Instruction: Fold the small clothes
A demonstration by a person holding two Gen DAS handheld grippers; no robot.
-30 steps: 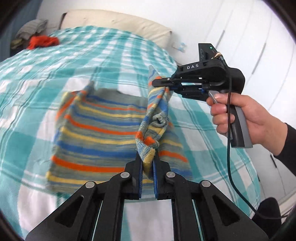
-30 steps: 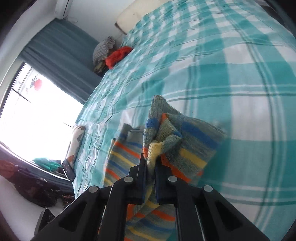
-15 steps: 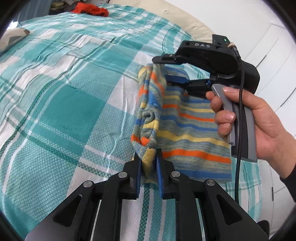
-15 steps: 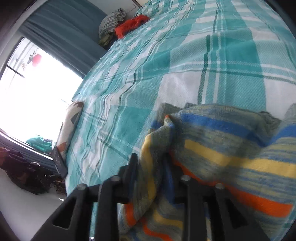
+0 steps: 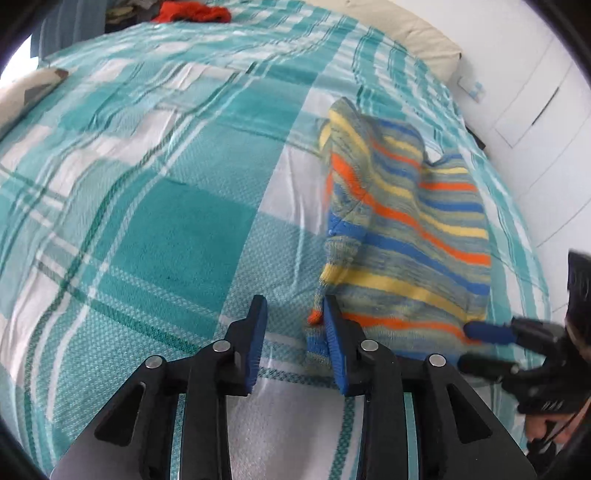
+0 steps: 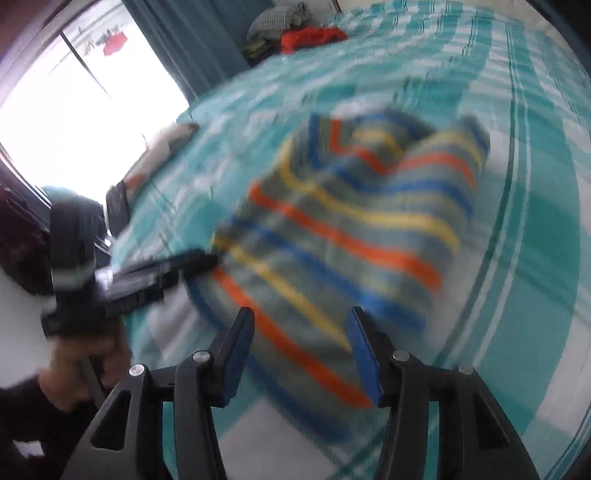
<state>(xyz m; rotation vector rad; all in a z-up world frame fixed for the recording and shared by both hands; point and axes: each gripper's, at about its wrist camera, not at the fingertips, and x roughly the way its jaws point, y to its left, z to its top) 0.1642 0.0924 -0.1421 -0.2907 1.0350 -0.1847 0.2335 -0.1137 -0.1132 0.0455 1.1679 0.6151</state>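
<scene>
Left wrist view. Item: striped knit garment [image 5: 406, 236], blue, orange and yellow bands on grey-green, lying folded over on the bed [image 5: 155, 229] at about 2 o'clock in the frame. Its near edge reached down toward 5 o'clock, just beside the right-hand pad of the left claw [image 5: 293, 341]. The far corner stood slightly raised and rumpled at about 1 o'clock.

Left claw: fingers spread wide, nothing between them; the garment's orange-tipped corner lay against the outer finger, not gripped.

Right claw [image 5: 480, 347]: seen at 4 o'clock, blurred, its blue tips parted, at the garment's near right edge. In the right wrist view the right claw [image 6: 299, 358] was likewise spread, hovering over the striped garment with no cloth pinched; that picture was heavily smeared.

Other stock: red clothing [image 5: 192, 11] at 12 o'clock on the far bed edge; cream pillow [image 5: 402, 29] at 1 o'clock.

Handling note, as a judgement: a fold appeared laid and both claws free. A good next pinch would take the two corners of one short edge, level with each other, and carry them over together so the stripes line up. The loose knit would likely sag and bunch if lifted by one corner alone.
</scene>
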